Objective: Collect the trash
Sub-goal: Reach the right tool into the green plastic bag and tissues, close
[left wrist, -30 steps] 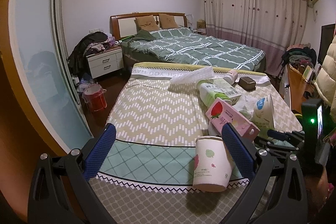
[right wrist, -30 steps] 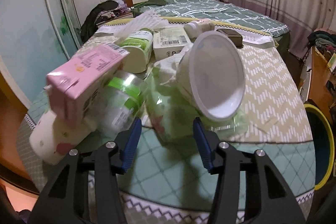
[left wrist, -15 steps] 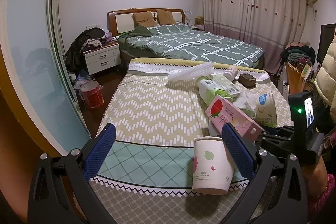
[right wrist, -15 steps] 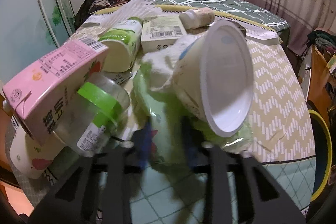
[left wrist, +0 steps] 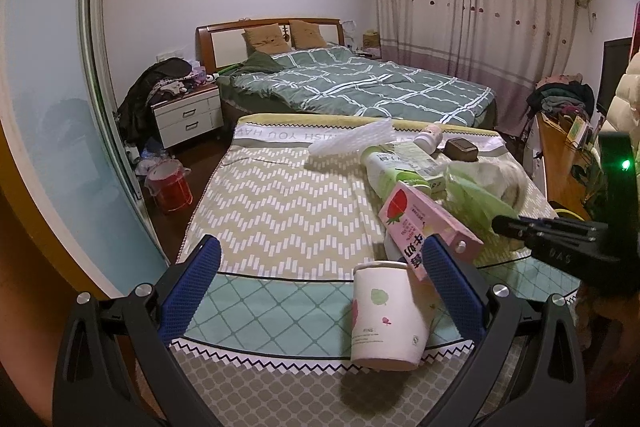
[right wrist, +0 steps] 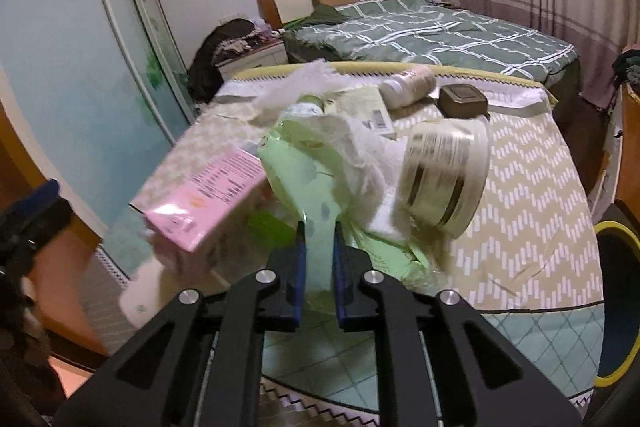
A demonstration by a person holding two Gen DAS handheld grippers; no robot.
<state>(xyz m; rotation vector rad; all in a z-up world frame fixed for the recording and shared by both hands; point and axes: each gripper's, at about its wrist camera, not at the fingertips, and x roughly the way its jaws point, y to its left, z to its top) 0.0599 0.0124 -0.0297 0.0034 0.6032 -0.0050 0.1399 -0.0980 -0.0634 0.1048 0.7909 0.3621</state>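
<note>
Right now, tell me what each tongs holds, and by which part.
Right tongs: green plastic bag, pinched at its near edge. Left tongs: open, nothing held.

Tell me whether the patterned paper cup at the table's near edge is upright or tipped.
Upright: the paper cup stands on its base.

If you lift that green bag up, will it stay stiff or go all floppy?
Probably floppy: the green bag is thin, crinkled film, and it bunches where the right gripper pinches it. It likely weighs little itself. The white cup tilted against it might tip or roll when the bag moves.
</note>
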